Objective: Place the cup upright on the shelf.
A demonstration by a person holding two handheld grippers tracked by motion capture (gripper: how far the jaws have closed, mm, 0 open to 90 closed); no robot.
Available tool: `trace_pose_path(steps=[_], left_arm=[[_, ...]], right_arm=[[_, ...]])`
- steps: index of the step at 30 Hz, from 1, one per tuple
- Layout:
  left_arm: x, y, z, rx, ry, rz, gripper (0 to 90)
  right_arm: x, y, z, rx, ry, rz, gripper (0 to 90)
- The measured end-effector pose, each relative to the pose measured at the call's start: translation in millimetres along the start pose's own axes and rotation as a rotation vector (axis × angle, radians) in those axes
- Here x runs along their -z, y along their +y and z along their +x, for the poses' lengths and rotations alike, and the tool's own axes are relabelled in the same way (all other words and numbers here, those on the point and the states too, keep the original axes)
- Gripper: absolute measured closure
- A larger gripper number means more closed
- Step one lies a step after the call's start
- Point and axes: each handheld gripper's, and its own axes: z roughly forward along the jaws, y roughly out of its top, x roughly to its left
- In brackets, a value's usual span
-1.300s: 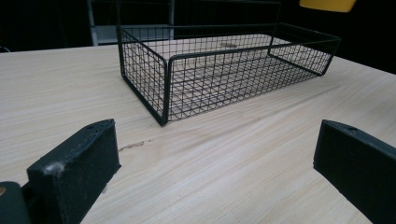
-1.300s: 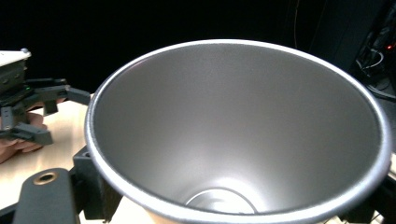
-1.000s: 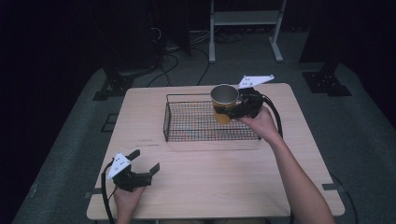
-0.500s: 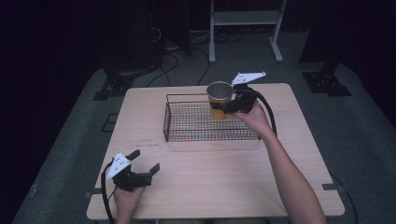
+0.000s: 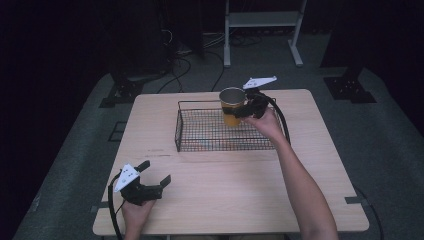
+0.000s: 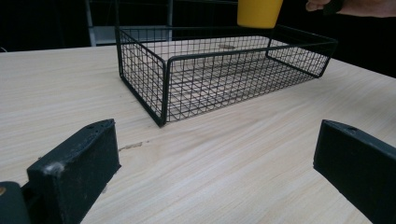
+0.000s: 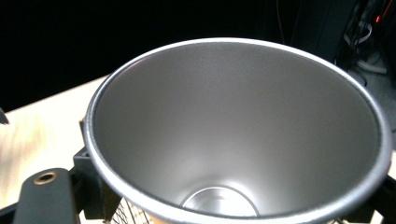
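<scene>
The right tongs (image 5: 245,107) are closed on the cup (image 5: 231,106), a yellow one with a bare metal inside, and hold it upright in the air above the far right part of the basket (image 5: 200,145). In the left gripper view the cup's bottom (image 6: 259,13) hangs clear over the wire floor, touching nothing. The grip is from the side, with a jaw against each flank of the cup, as the right gripper view shows: the open mouth (image 7: 238,126) fills the space between the jaws and the cup is empty. Holding it level and from the side looks meant to let it go straight down into the basket, or be carried off, without tipping; which of the two I cannot tell.

The basket stands on the far half of the surface (image 5: 240,195), near the middle, long side toward the person. The left tongs (image 5: 156,175) rest near the surface's near left corner, jaws wide apart with nothing between them, pointing at the basket and well apart from the cup. They seem parked out of the way while the right hand works.
</scene>
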Motion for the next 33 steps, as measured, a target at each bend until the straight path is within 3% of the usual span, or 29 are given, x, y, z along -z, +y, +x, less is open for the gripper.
trace_pose_path(steps=[3, 14, 15, 20, 33], left_arm=[[0.2, 0.0, 0.4, 0.000, 0.000, -0.001, 0.0], [0.7, -0.1, 0.9, 0.008, 0.000, -0.006, 0.0], [0.6, -0.1, 0.9, 0.006, -0.001, -0.005, 0.0], [0.6, -0.1, 0.8, 0.007, 0.000, -0.005, 0.0], [1.3, -0.2, 1.4, 0.011, 0.003, -0.011, 0.0]], right_arm=[[-8.7, -4.0, -7.0, -0.016, -0.001, 0.031, 14.2], [-20.5, -3.2, -14.7, -0.030, 0.002, 0.051, 14.2], [-25.5, -7.3, -16.3, -0.027, -0.003, 0.082, 14.2], [-34.0, -15.4, -19.7, -0.044, 0.005, 0.119, 14.1], [-55.0, -27.0, -15.9, -0.044, 0.001, 0.194, 14.0]])
